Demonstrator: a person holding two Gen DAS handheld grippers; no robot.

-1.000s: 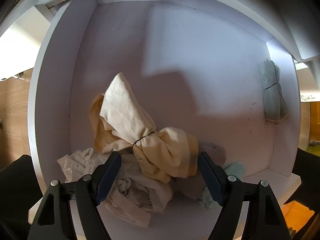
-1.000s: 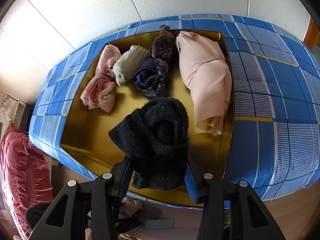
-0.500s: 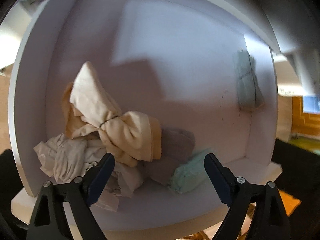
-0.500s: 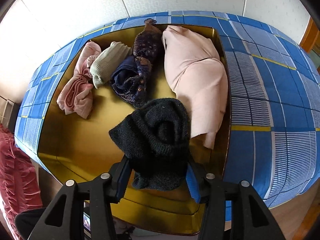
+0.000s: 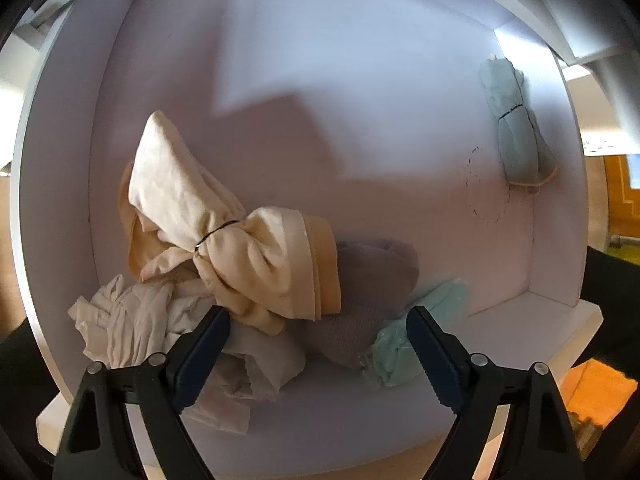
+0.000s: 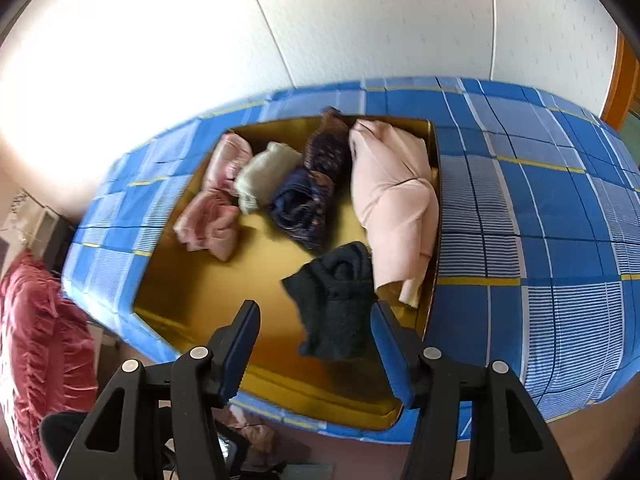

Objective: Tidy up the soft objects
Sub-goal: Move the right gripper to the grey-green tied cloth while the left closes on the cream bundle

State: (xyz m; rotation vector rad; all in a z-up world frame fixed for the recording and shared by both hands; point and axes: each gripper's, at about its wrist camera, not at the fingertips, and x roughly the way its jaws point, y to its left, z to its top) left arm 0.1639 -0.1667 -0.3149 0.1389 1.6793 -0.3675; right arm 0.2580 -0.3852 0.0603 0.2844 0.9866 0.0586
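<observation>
A blue checked bedcover (image 6: 540, 208) with white stripes and thin yellow lines spreads over the bed and serves as the landmark. Behind it rises a white textured wall (image 6: 380, 20) with faint vertical seams, washed out by strong light toward its left. At the cover's far right stands a strip of orange-brown wooden frame (image 6: 624, 80). Left of the cover lies a crumpled red quilt (image 6: 36, 340). Below its near edge shows brown floor (image 6: 592, 440). In the left wrist view, orange flooring (image 5: 600, 392) glows at lower right.
</observation>
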